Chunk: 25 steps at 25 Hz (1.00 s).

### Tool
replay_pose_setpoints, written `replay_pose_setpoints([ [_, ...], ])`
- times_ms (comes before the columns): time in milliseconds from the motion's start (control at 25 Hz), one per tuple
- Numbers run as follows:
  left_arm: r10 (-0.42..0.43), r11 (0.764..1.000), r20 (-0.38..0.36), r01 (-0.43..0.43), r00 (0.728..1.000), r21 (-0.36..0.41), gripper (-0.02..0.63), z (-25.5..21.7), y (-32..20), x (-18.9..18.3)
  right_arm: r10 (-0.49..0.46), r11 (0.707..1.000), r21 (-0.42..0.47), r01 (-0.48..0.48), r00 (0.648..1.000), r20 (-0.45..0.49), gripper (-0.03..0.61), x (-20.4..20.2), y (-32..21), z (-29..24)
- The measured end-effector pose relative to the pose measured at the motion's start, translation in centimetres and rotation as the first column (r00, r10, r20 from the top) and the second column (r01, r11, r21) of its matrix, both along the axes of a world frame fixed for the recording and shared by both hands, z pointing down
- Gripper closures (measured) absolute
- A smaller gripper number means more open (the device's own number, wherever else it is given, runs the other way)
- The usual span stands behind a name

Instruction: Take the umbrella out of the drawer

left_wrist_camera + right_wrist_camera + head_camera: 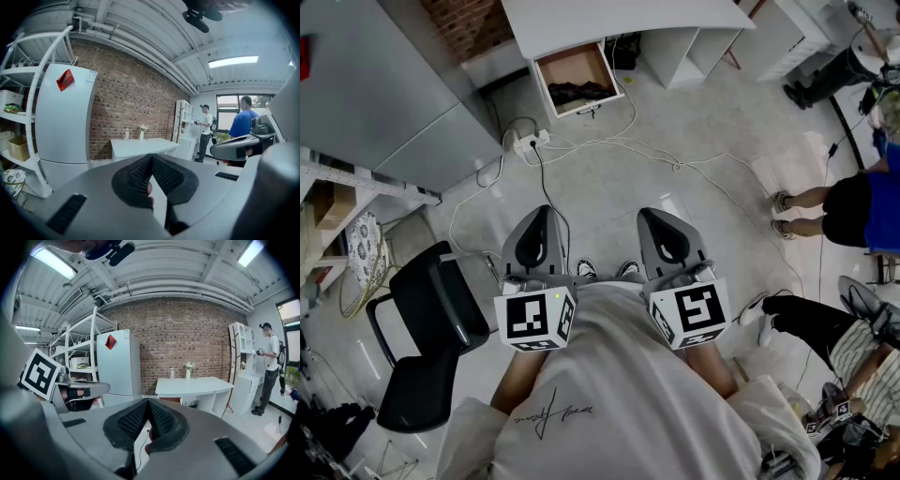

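Observation:
The open wooden drawer (546,82) sticks out from under the white desk (619,17) at the far end of the floor in the head view. A dark folded umbrella (578,92) lies inside it. My left gripper (536,242) and right gripper (668,239) are held side by side close to my body, far short of the drawer. In the left gripper view the left gripper (151,157) has its jaws meeting at the tip with nothing between them. The right gripper (148,401) is likewise shut and empty, pointing toward the desk (194,386).
A black chair (431,328) stands close on my left. A power strip (530,142) and white cables (675,164) trail across the floor between me and the drawer. A grey fridge (384,84) fills the far left. People (848,211) stand and sit at the right.

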State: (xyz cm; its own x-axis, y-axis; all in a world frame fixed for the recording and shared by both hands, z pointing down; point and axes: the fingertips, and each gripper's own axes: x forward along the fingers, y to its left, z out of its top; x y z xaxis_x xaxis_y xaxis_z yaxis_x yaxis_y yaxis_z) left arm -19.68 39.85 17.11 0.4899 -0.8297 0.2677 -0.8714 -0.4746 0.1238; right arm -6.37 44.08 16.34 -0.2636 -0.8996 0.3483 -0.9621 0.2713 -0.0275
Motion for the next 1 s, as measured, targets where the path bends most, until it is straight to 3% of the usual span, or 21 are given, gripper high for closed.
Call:
replay_pose_setpoints([
  [320, -0.004, 1.000, -0.021, 0.004, 1.000, -0.021, 0.601, 0.5, -0.7, -1.2, -0.003, 1.000, -0.021, 0.005, 0.998, 0.065, 0.563, -0.7, -1.1, 0.3],
  [760, 0.000, 0.999, -0.055, -0.002, 0.998, -0.032, 0.602, 1.1, -2.0, -3.4, -0.020, 0.999, -0.050, 0.022, 0.999, 0.050, 0.563, -2.4, -2.6, 1.2],
  [1000, -0.009, 1.000, -0.068, 0.008, 0.998, -0.023, 0.602, 0.6, -4.0, -2.5, -0.059, 0.997, -0.039, 0.061, 0.997, 0.058, 0.563, -2.2, -5.1, 1.0],
])
